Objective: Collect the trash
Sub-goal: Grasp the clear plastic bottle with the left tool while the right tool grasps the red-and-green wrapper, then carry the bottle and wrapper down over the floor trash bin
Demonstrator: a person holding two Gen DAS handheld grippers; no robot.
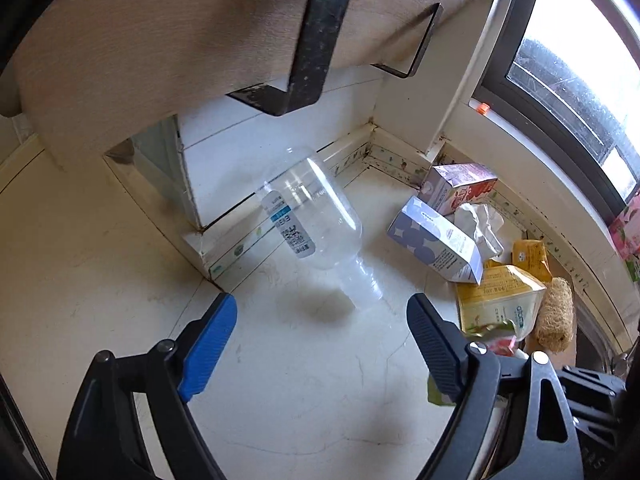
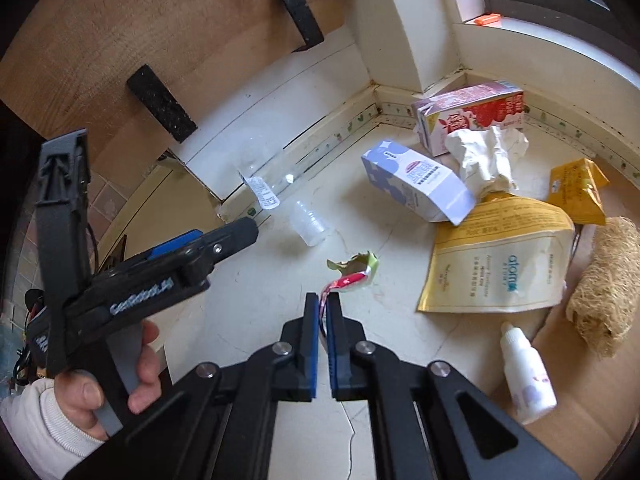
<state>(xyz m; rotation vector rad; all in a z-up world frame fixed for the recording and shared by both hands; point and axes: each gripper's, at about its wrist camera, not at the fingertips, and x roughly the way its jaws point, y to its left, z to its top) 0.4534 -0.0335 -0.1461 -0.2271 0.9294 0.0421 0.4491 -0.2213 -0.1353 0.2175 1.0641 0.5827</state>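
Trash lies on a pale tiled floor in a corner. My left gripper (image 1: 322, 316) is open and empty above the floor, just short of a clear plastic bottle (image 1: 316, 220), which lies on its side with its neck toward me; the bottle also shows in the right wrist view (image 2: 280, 192). My right gripper (image 2: 323, 300) is shut on a crumpled red and green wrapper (image 2: 352, 274), held above the floor; the wrapper also shows in the left wrist view (image 1: 496, 334).
A blue carton (image 2: 416, 184), a pink carton (image 2: 468, 114), crumpled white paper (image 2: 486, 156), two yellow pouches (image 2: 496, 256), a loofah (image 2: 604, 284) and a small white dropper bottle (image 2: 526, 374) lie to the right. A wooden table with black brackets (image 1: 316, 36) overhangs at the back.
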